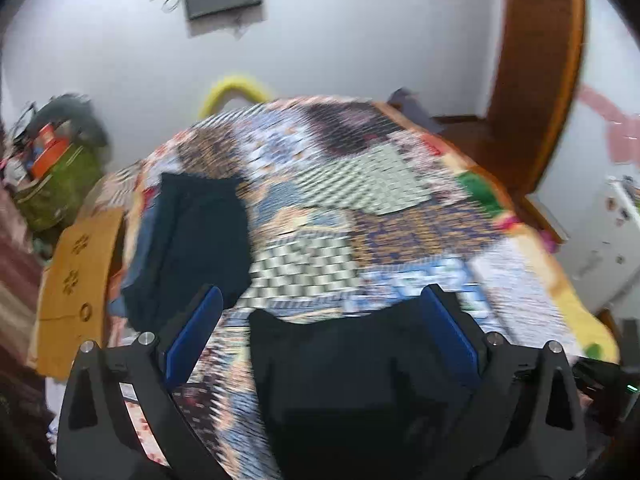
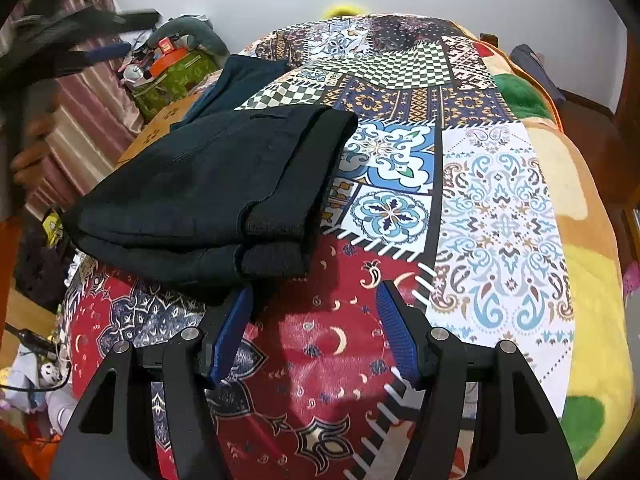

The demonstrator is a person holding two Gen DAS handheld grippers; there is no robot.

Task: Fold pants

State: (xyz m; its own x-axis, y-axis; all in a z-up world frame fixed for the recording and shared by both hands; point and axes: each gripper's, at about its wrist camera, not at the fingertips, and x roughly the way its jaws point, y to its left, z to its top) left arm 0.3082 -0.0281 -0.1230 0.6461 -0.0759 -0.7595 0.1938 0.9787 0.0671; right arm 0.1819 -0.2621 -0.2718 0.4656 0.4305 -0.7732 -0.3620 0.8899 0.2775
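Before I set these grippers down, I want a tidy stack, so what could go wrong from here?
The folded black pants lie near the left edge of the patchwork bedspread, so a nudge might tip them off. The open right hand-held gripper has one blue finger at the hem and might snag it.

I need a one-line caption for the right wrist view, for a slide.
Open right gripper beside folded dark pants lying on a patchwork bedspread.

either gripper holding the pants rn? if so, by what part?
Neither. The right hand-held gripper is open beside the folded pants on the bedspread; the left hand-held gripper is open above them.
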